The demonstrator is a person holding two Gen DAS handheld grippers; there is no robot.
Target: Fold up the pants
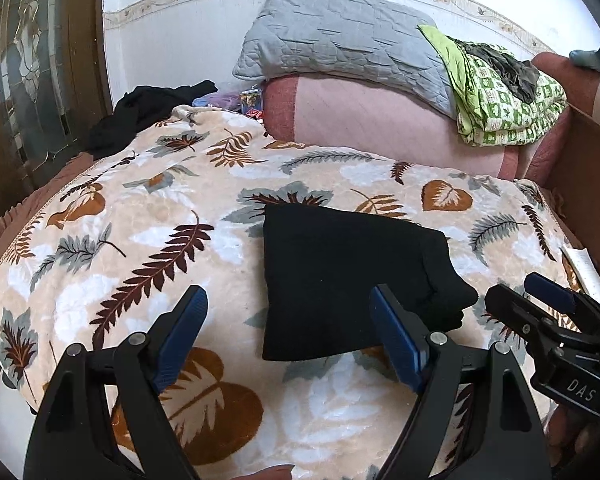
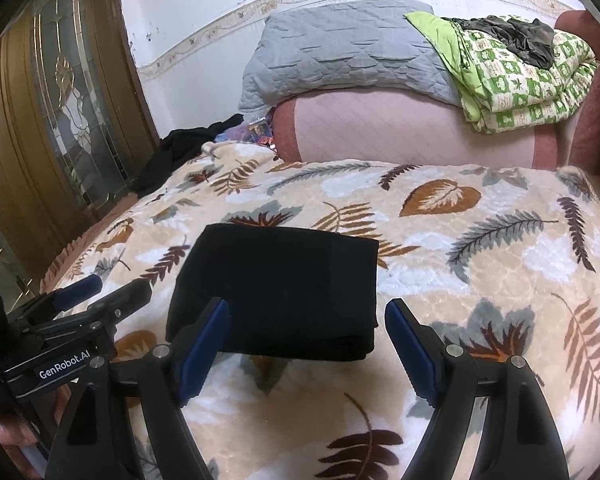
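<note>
The black pants (image 1: 340,276) lie folded into a compact rectangle on the leaf-patterned blanket (image 1: 148,216); they also show in the right wrist view (image 2: 276,288). My left gripper (image 1: 288,308) is open and empty, just in front of the pants' near left edge. My right gripper (image 2: 308,316) is open and empty, just in front of the pants' near edge. The right gripper also shows in the left wrist view (image 1: 528,284), to the right of the pants. The left gripper shows at the left of the right wrist view (image 2: 116,286).
A grey quilted pillow (image 1: 340,36) and a green patterned quilt (image 1: 504,100) lie on a pink cushion (image 1: 380,120) at the back. A black garment (image 1: 148,108) lies at the back left. A wooden glass-panelled door (image 2: 60,100) stands to the left.
</note>
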